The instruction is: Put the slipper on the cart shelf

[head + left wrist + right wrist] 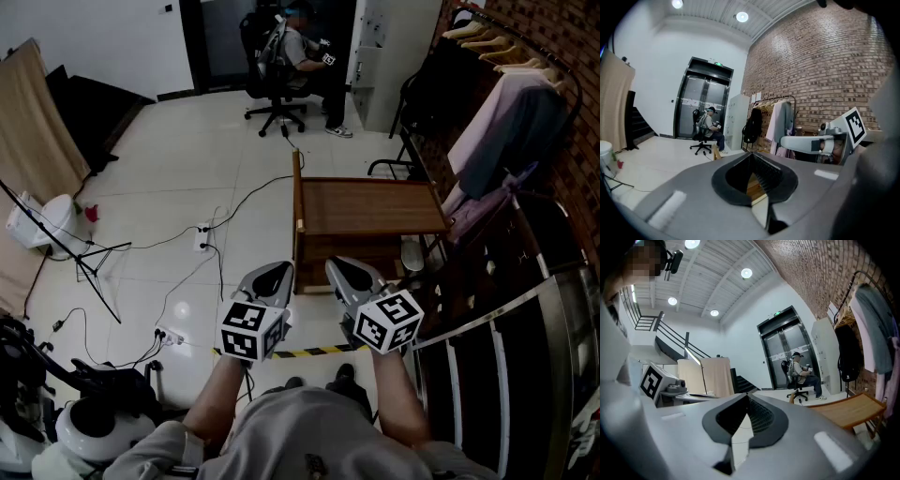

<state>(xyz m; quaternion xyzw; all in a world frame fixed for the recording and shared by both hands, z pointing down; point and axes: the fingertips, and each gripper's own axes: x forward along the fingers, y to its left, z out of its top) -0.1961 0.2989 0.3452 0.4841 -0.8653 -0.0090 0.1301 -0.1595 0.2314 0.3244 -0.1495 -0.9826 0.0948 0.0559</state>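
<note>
The wooden cart (pixel 367 207) stands straight ahead on the white floor, and its top shelf is bare. A pale shoe-like thing (pixel 412 255), possibly the slipper, lies low at the cart's near right corner, partly hidden. My left gripper (pixel 279 267) and right gripper (pixel 339 263) hang side by side just short of the cart's near edge. Both are shut with nothing between the jaws. The left gripper view shows its own closed tips (pixel 751 153) and the right gripper (pixel 820 143) beside them. In the right gripper view the closed tips (pixel 747 395) point past the cart top (pixel 848 409).
A clothes rack (pixel 511 89) with hanging garments runs along the brick wall at right, with a metal railing (pixel 497 314) nearer. Cables and a power strip (pixel 202 236) lie on the floor at left, beside a stand (pixel 80 258). Yellow-black tape (pixel 309 352) marks the floor. A person sits on an office chair (pixel 281 66) far back.
</note>
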